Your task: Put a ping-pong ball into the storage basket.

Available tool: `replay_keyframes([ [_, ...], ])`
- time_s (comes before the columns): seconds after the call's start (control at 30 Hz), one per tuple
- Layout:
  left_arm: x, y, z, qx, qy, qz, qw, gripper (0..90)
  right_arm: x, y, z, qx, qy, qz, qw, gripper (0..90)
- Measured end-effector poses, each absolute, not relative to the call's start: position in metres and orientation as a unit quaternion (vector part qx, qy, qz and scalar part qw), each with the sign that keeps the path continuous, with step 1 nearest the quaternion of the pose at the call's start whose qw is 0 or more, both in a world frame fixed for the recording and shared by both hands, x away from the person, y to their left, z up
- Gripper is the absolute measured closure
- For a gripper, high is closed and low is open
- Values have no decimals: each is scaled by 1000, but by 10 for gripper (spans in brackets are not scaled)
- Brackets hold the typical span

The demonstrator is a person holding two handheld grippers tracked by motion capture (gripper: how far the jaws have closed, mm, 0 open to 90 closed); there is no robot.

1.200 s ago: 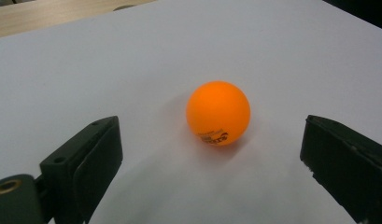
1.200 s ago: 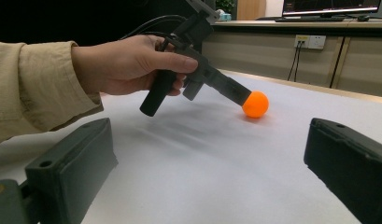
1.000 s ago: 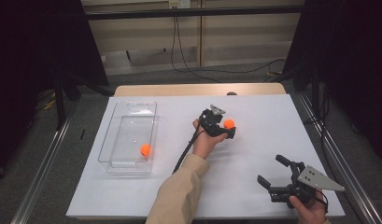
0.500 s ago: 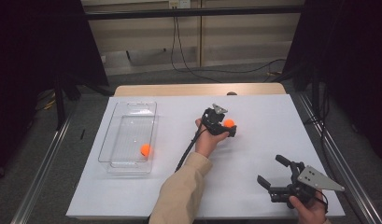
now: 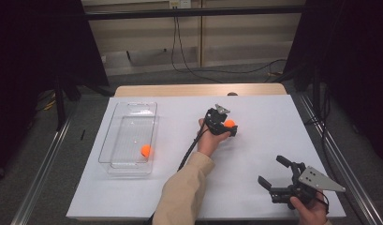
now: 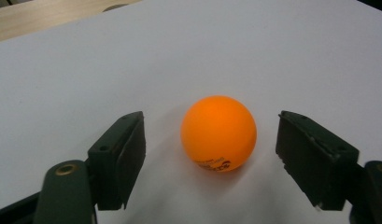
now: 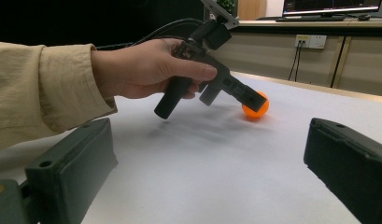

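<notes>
Left gripper (image 5: 226, 127) is held at orange ball (image 5: 230, 123), jaws closing | second ball (image 5: 145, 150) is contained in clear tray (image 5: 133, 108) | right gripper (image 5: 276, 174) is held apart, jaws spread.

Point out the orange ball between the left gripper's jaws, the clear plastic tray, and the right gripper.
orange ball (image 6: 218, 133), left gripper view, middle of its front.
clear plastic tray (image 5: 133, 106), high view, far rim.
right gripper (image 5: 273, 172), high view, midway between its fingertips.

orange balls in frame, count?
2. One orange ball lies in the clear tray; the other ball sits on the table between the left gripper jaws, untouched. None seem hidden.
</notes>
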State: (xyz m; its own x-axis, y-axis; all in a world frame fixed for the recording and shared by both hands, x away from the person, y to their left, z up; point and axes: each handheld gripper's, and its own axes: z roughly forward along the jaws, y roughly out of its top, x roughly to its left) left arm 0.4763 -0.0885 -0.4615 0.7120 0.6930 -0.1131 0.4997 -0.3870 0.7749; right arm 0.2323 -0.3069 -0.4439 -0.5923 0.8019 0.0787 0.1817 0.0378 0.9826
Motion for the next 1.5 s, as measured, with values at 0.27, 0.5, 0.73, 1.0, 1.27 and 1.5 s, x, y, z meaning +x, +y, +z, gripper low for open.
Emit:
replay_keyframes([
  [0.27,479,-94,-464,830,358,114,412,314,232,-307,-444,366,670,589,264,14],
  [0.5,482,-95,-467,833,359,117,404,353,233,-307,-444,366,670,590,263,14],
  [0.73,483,-95,-468,830,364,115,407,385,233,-307,-444,367,669,590,263,14],
  [1.0,484,-97,-470,833,361,112,404,431,233,-308,-444,367,670,590,263,14],
  [1.27,483,-97,-471,834,360,108,403,507,233,-308,-444,367,669,590,263,14],
  [1.5,482,-95,-468,834,364,100,402,509,233,-308,-445,367,670,590,263,14],
])
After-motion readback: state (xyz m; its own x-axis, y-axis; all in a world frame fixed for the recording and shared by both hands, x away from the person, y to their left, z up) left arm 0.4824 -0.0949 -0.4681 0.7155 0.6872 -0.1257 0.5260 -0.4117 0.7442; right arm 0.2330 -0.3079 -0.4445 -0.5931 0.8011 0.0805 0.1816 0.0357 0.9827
